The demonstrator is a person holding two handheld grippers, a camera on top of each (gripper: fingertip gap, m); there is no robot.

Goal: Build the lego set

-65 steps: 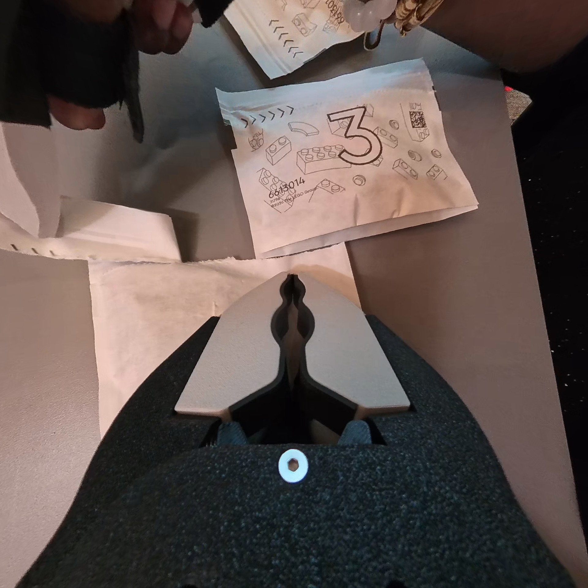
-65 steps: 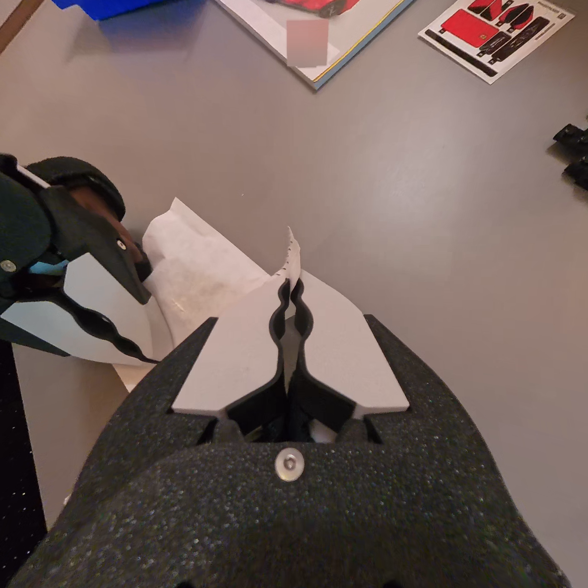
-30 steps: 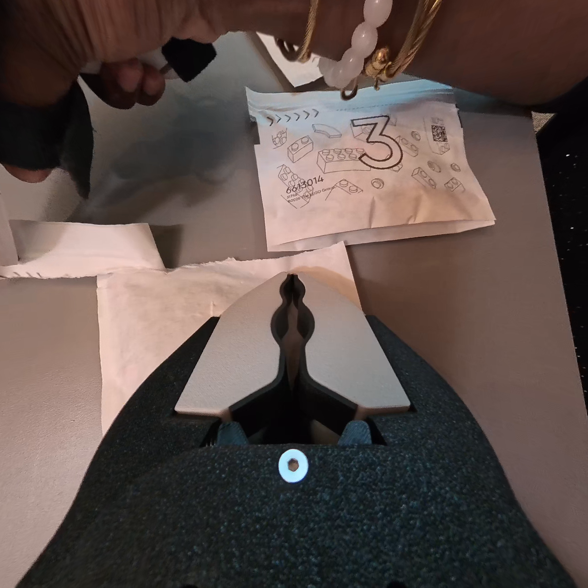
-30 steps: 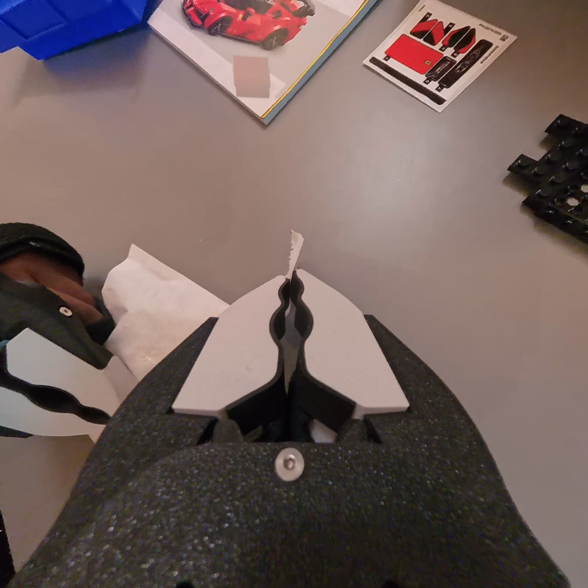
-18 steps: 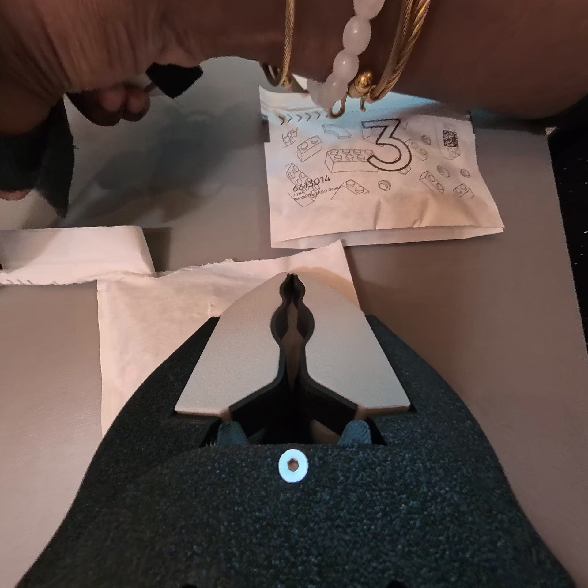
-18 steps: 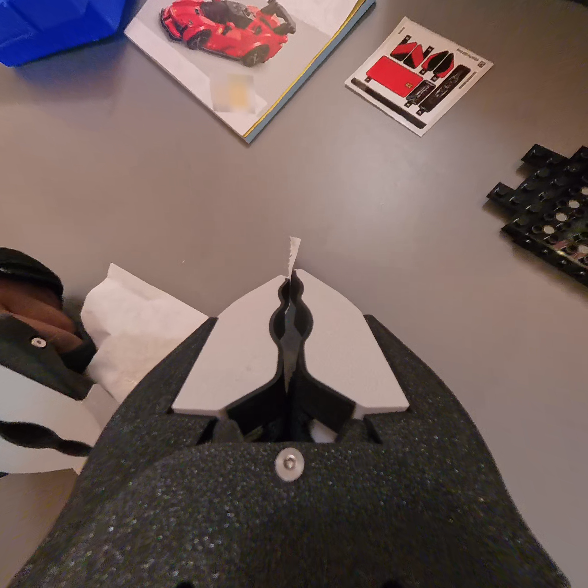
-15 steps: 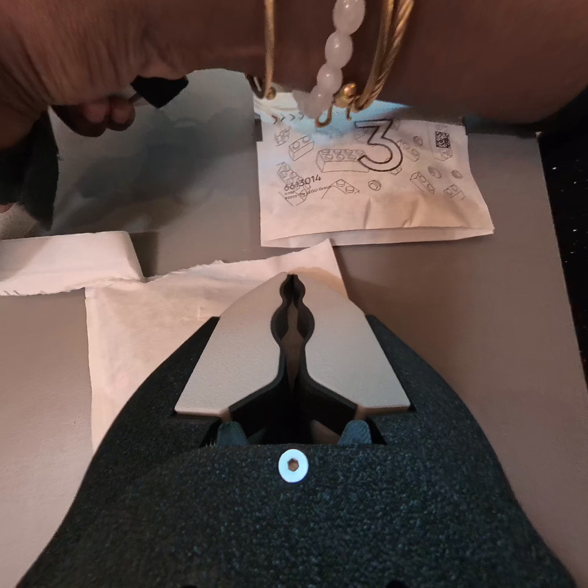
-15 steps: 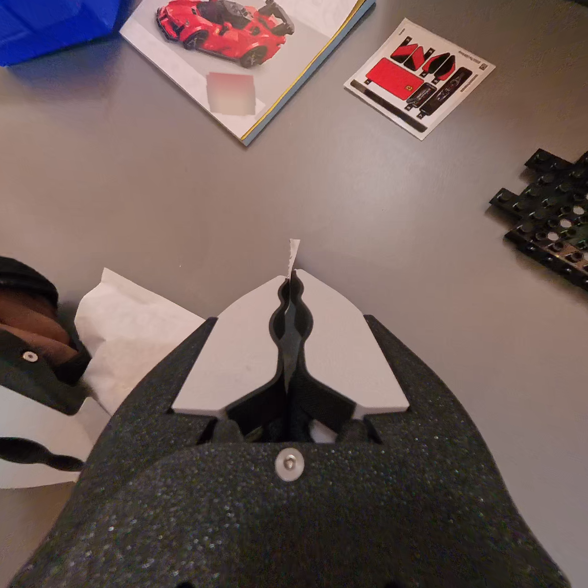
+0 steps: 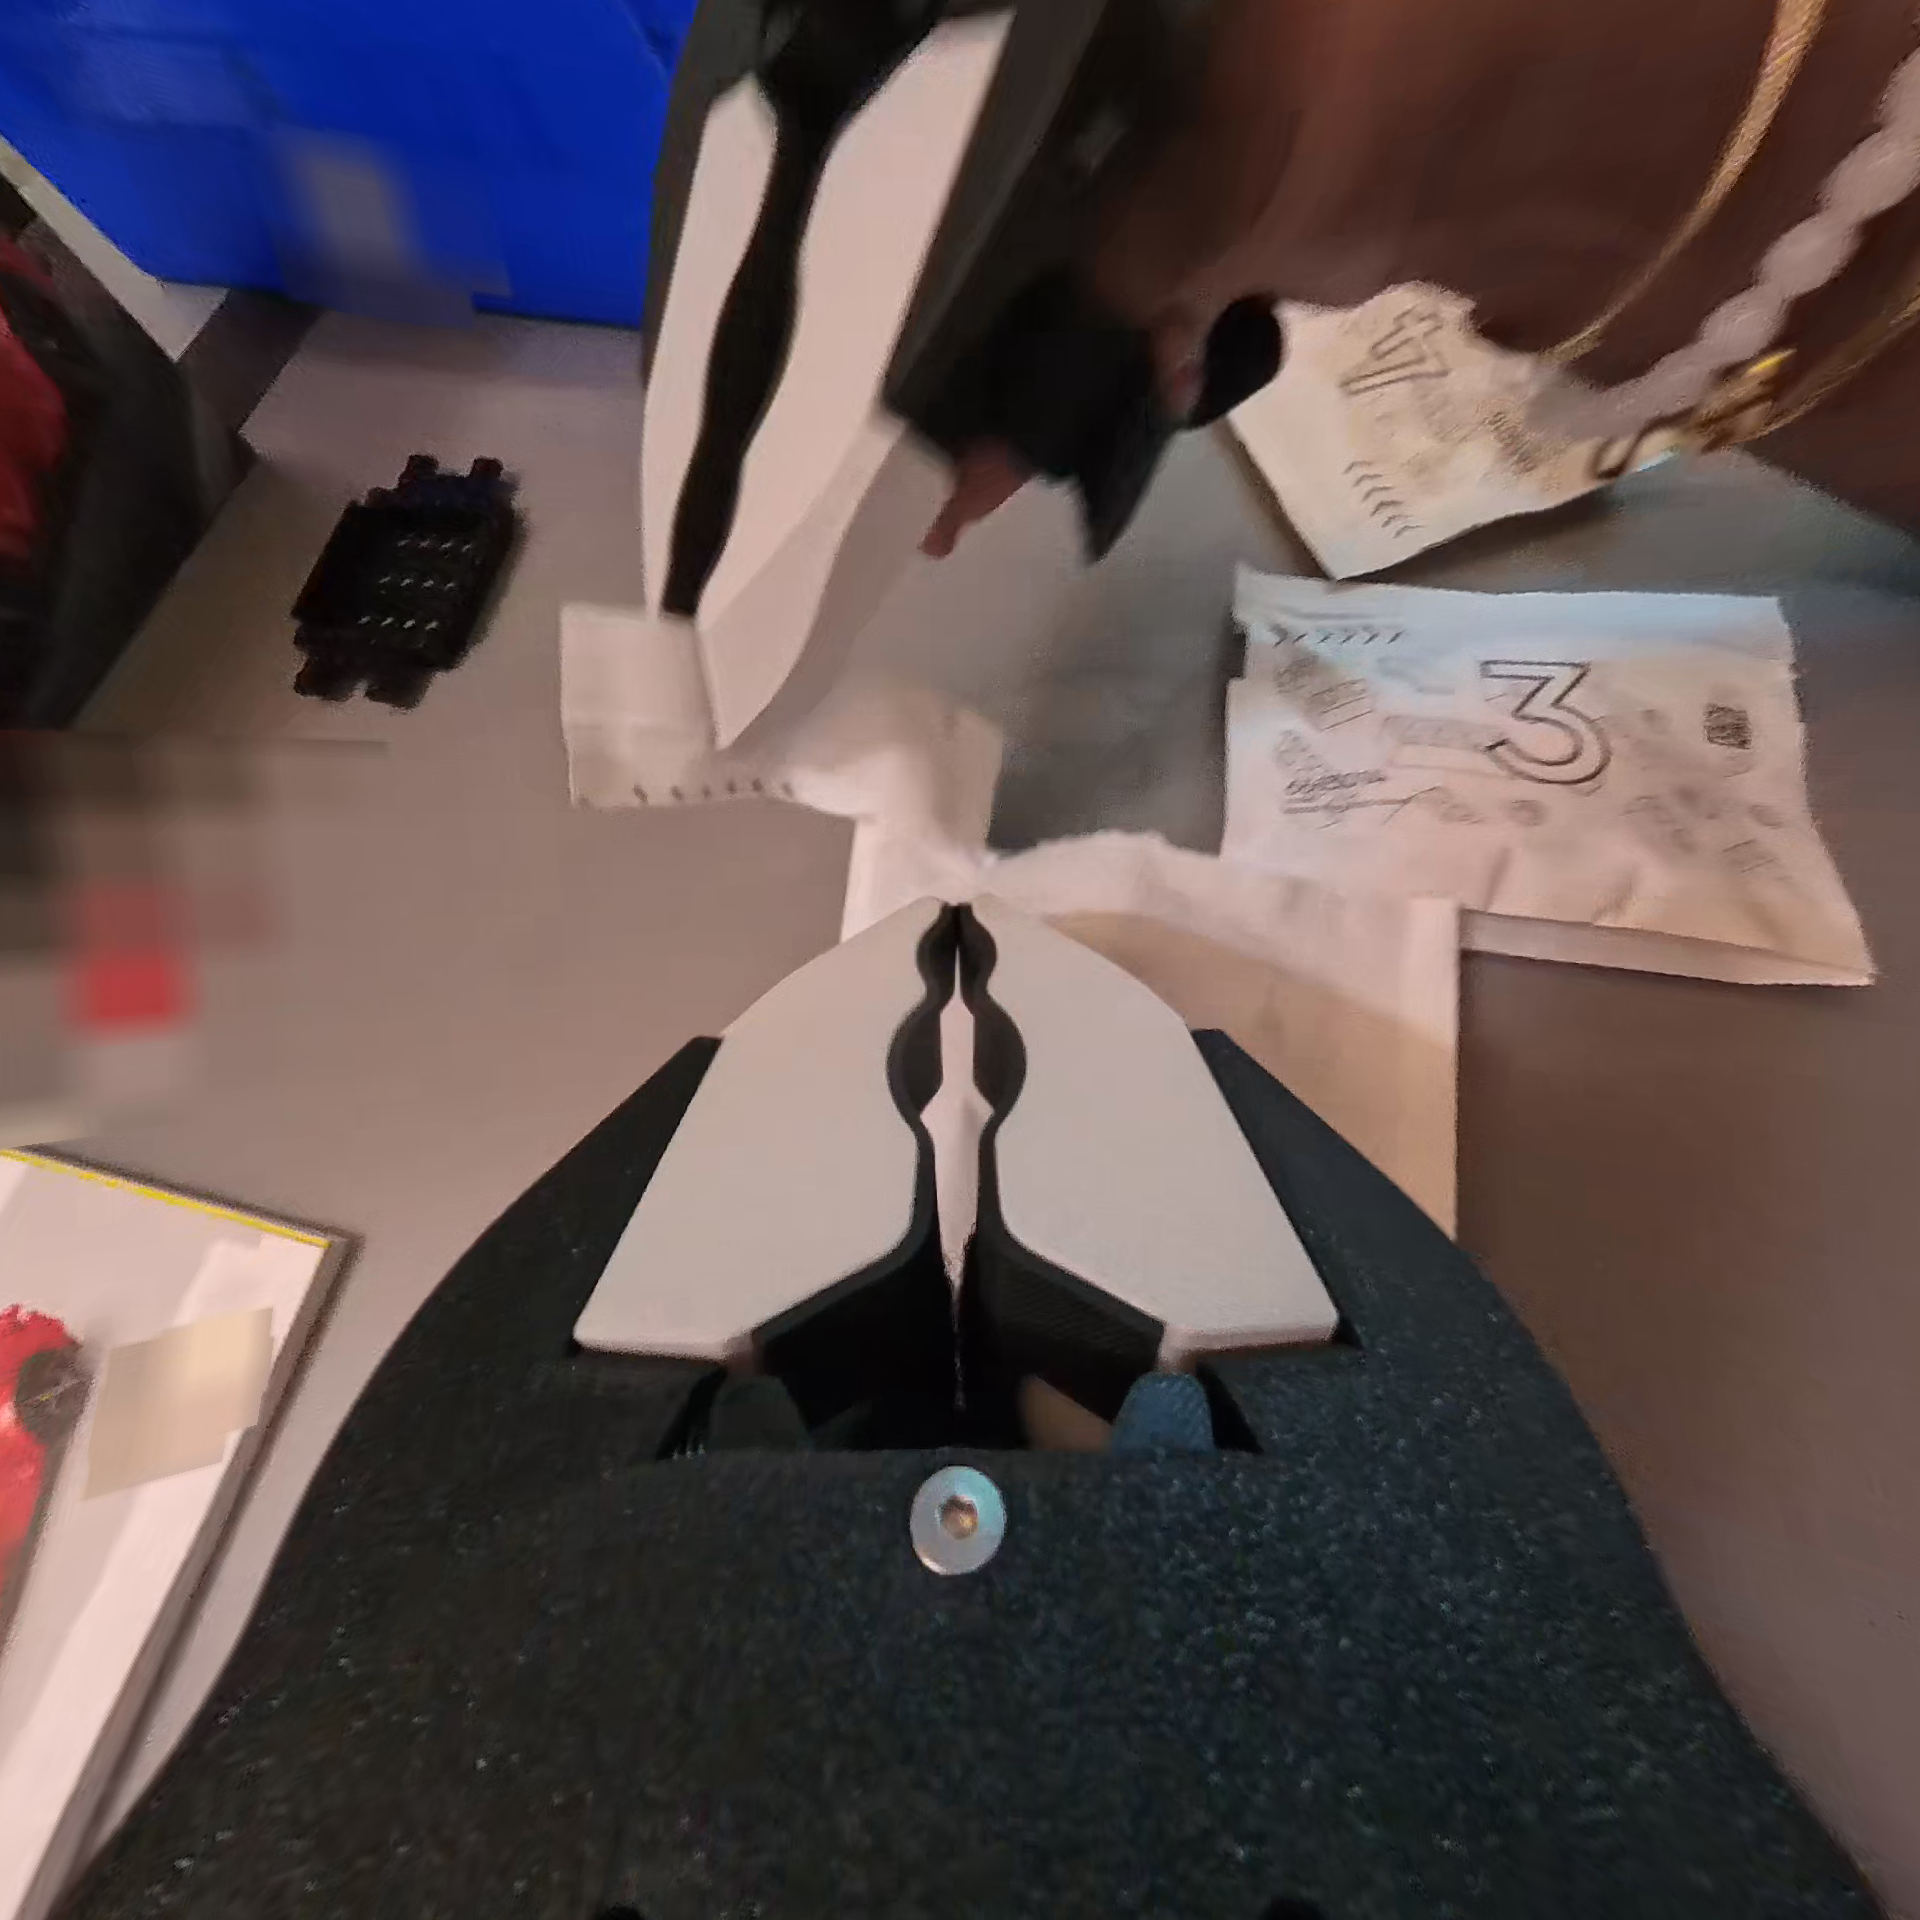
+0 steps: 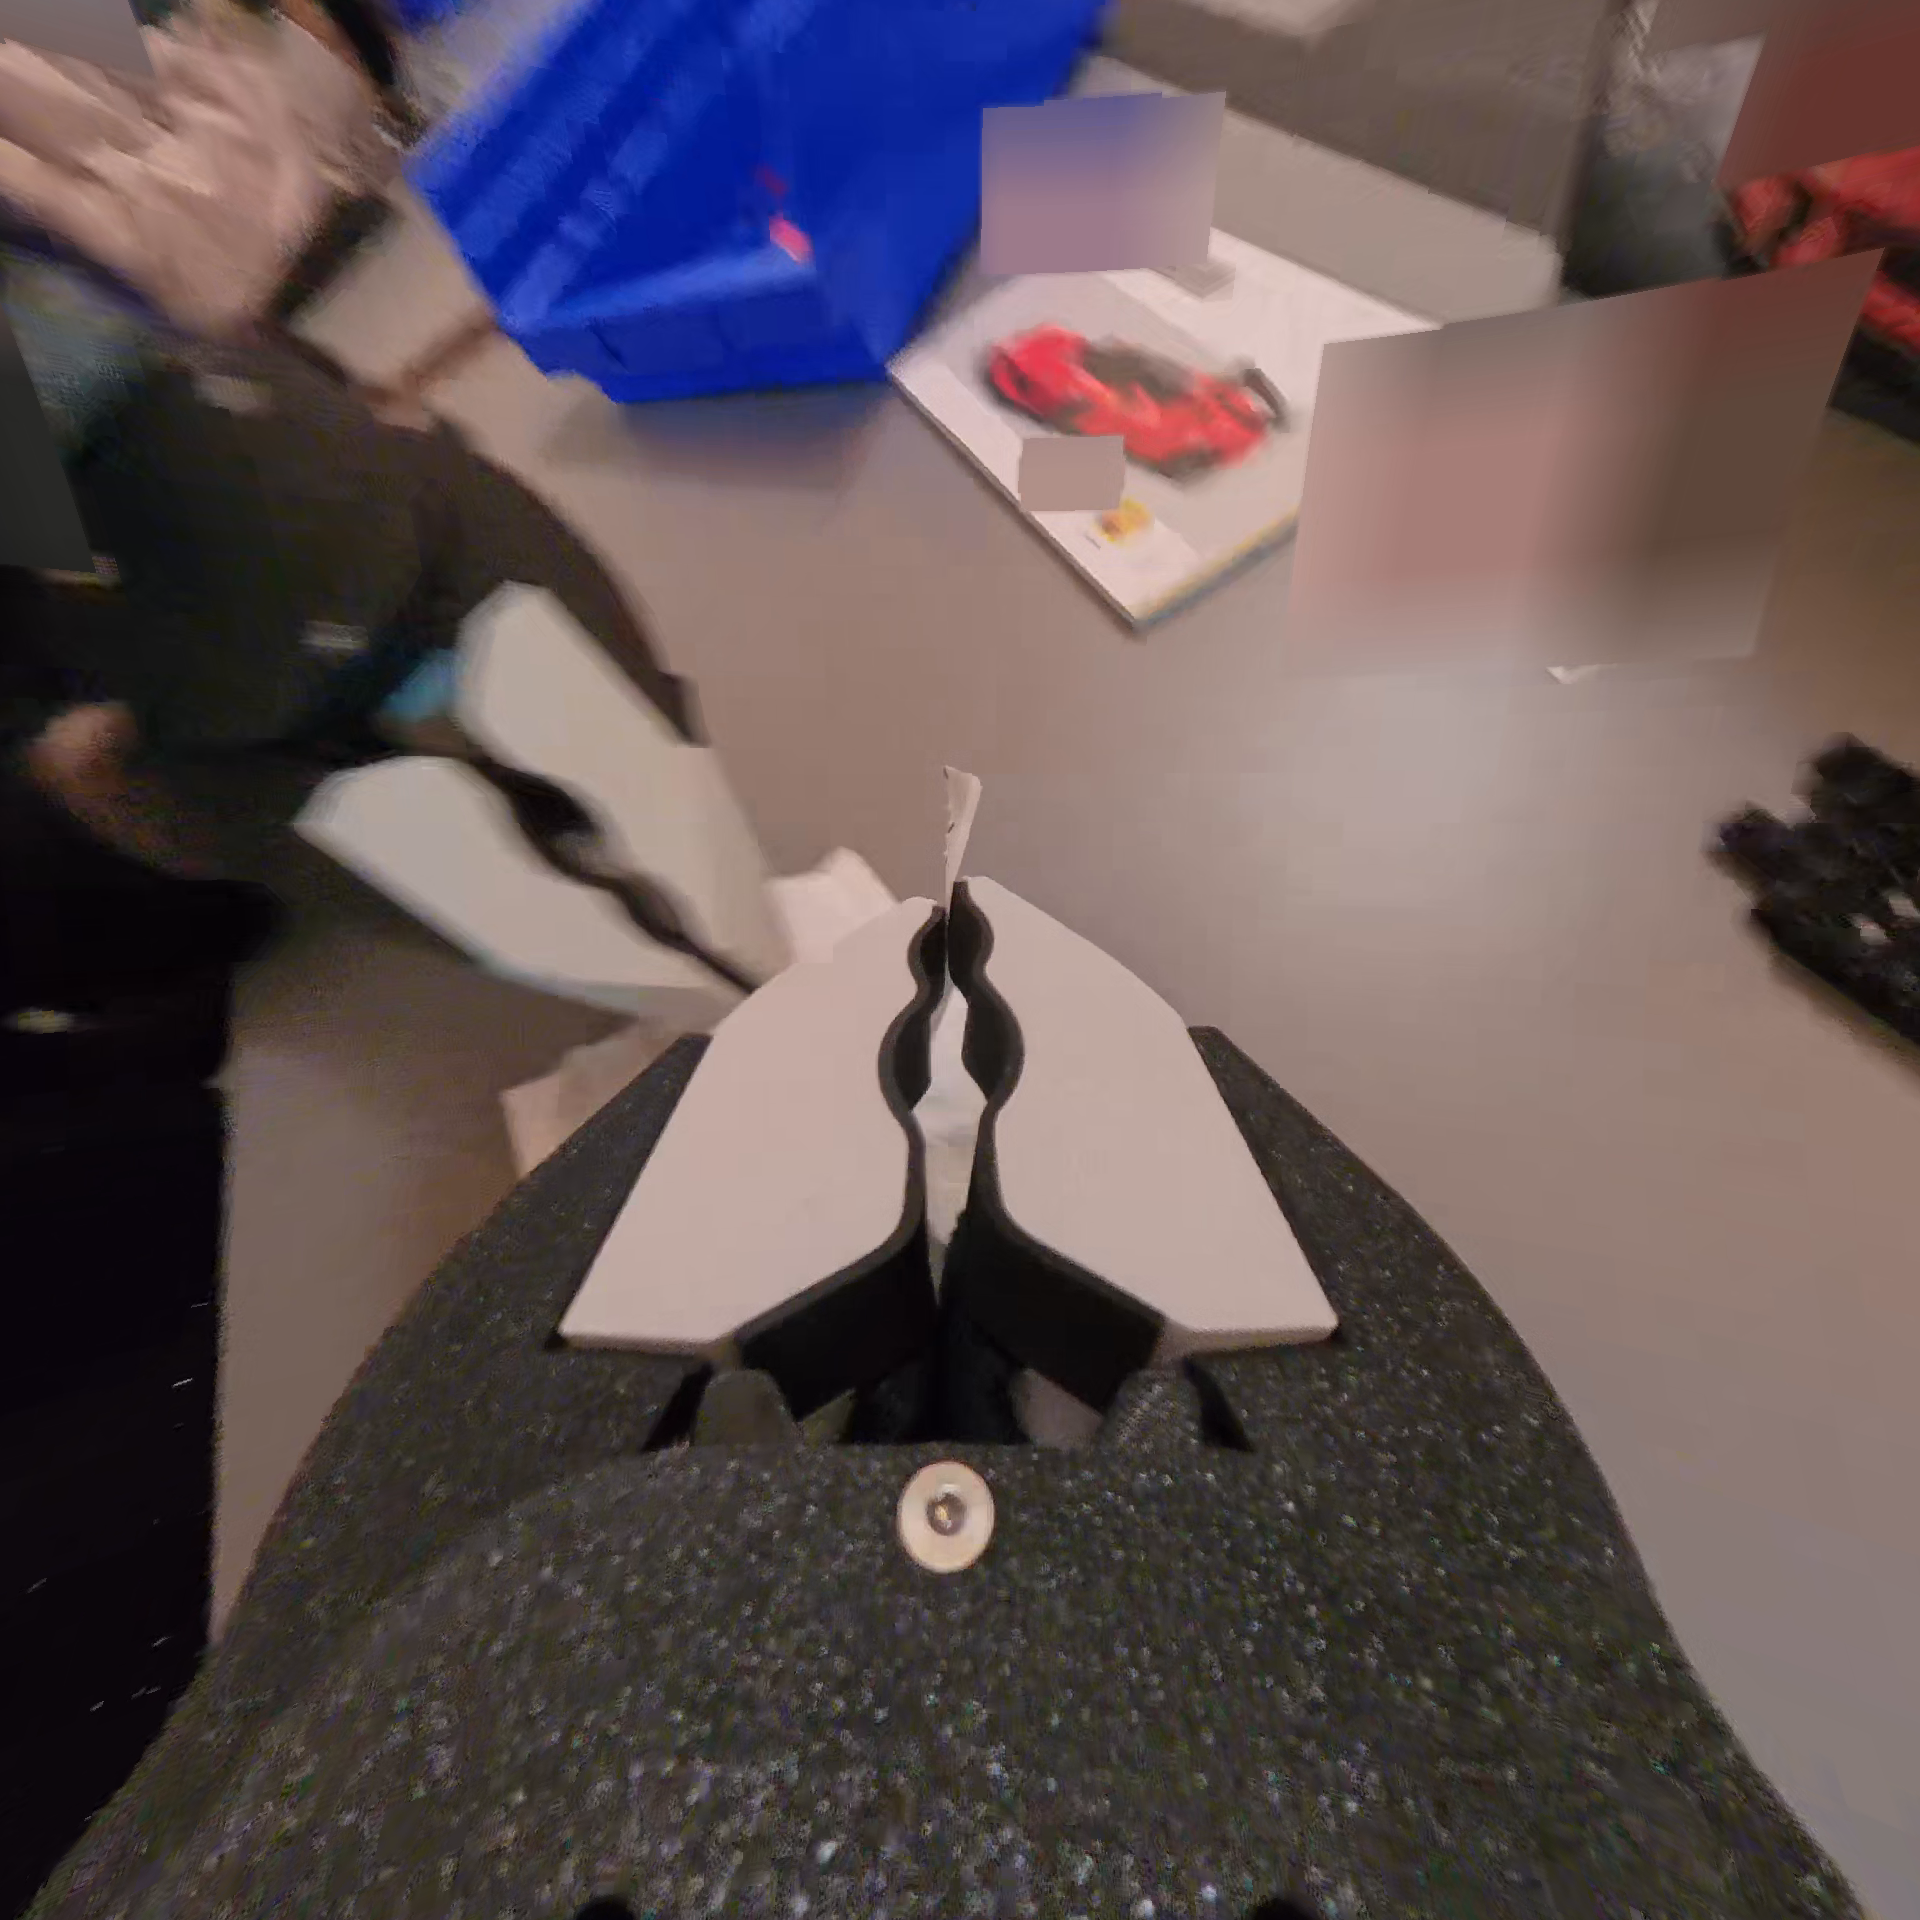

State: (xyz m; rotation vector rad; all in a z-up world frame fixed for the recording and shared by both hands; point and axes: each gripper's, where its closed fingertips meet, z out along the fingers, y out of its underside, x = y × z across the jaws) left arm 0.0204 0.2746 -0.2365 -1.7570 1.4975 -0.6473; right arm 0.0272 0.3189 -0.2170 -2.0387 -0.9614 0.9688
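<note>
Left claw (image 9: 957,914): levelled low over the bench (image 9: 416,987), closed on the torn edge of a white paper bag (image 9: 1195,914). Right claw (image 10: 951,909): angled down, closed on the bag's torn-off strip (image 10: 958,821), the bag lying just beside it.

Surface: grey table (image 10: 1299,831) | On it: printed paper bag (image 9: 1538,790), second printed bag (image 9: 1403,457), black brick plate (image 9: 400,597), blue bin (image 10: 727,208), booklet showing red car (image 10: 1122,416).
</note>
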